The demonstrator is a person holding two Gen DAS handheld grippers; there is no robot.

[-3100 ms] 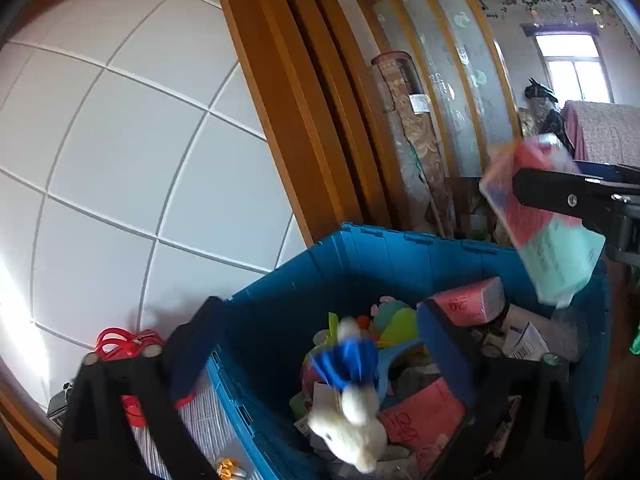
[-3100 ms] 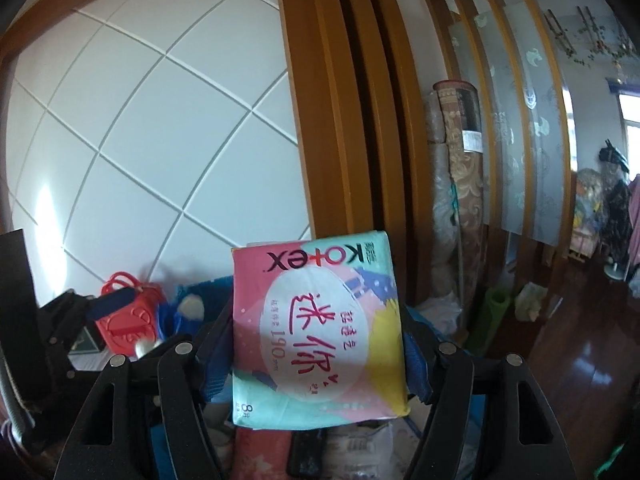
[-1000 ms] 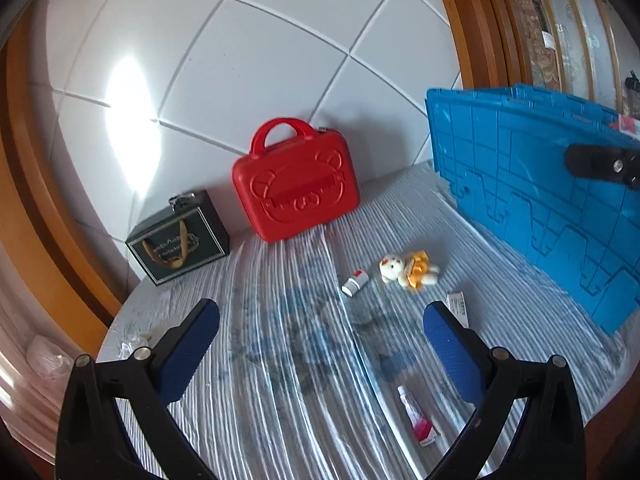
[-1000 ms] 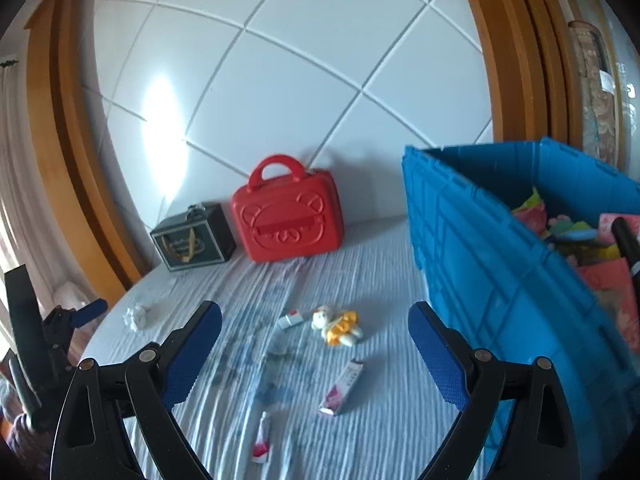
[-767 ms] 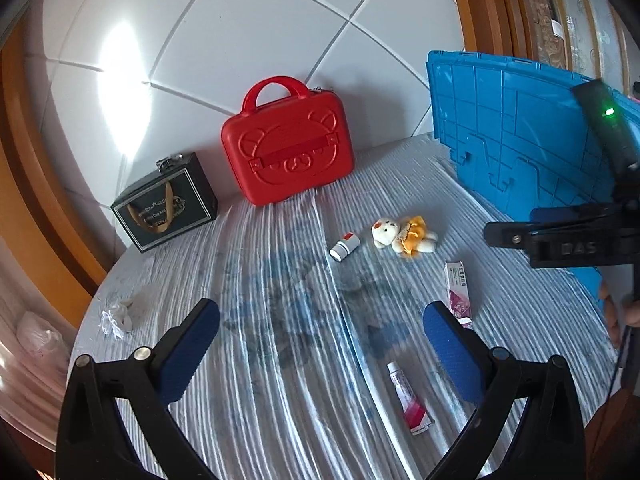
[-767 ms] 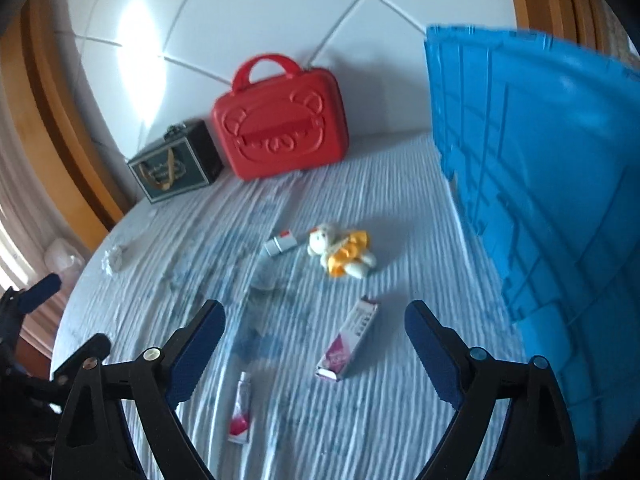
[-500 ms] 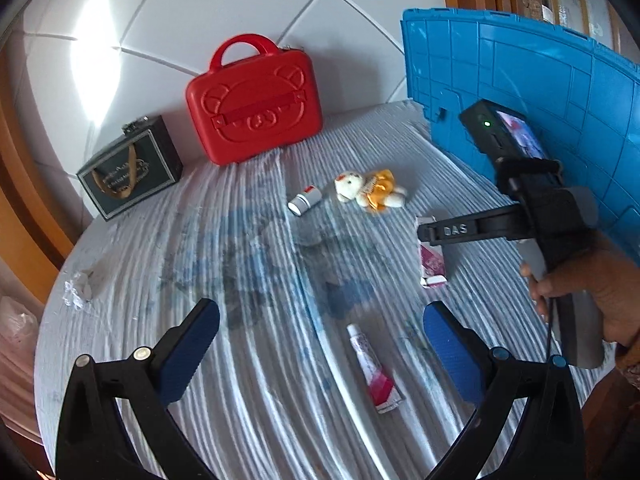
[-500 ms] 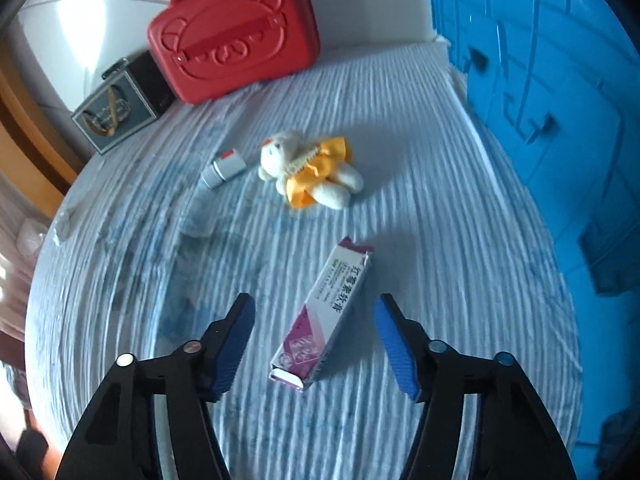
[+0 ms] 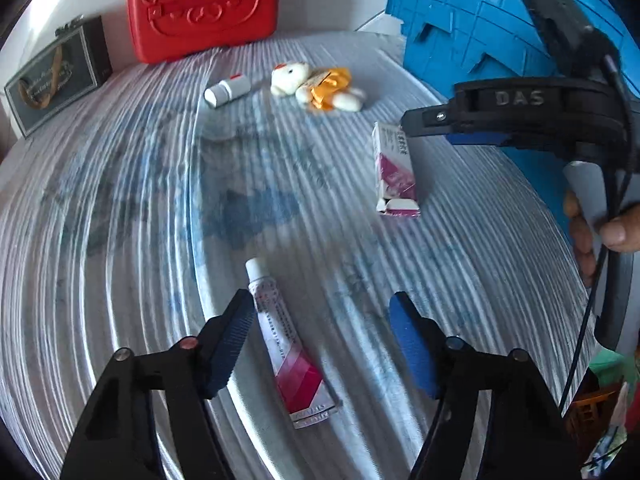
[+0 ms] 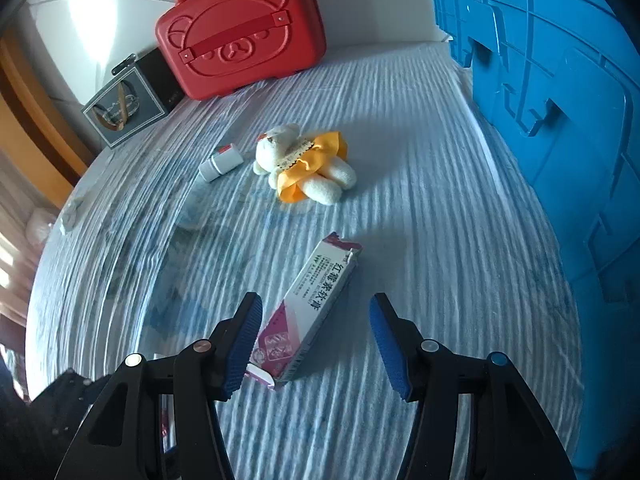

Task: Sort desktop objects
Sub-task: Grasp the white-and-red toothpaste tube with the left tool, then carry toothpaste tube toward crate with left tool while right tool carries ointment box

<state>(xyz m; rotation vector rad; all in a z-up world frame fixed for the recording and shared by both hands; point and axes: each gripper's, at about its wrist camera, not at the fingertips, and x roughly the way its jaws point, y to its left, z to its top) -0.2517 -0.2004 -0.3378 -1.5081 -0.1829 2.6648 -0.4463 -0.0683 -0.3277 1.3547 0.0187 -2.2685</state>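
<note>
Lying near centre on the striped table (image 9: 120,184), the tube (image 9: 288,344) and carton (image 10: 312,304) are waiting. Left gripper (image 9: 320,340) has been closing round the tube, pads not pressing yet; right gripper (image 10: 316,340) is straddling the carton w/o contact. Far off, bear (image 10: 304,168) and small bottle (image 10: 220,164) are remaining; blue crate (image 10: 560,120) is standing right.

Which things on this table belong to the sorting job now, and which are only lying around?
In the job:
- ointment tube, between the jaws of the left gripper, which have just been closing
- ointment box, between the jaws of the right gripper
- blue crate

Lying about:
- plush bear
- small white bottle
- red case
- dark gift box
</note>
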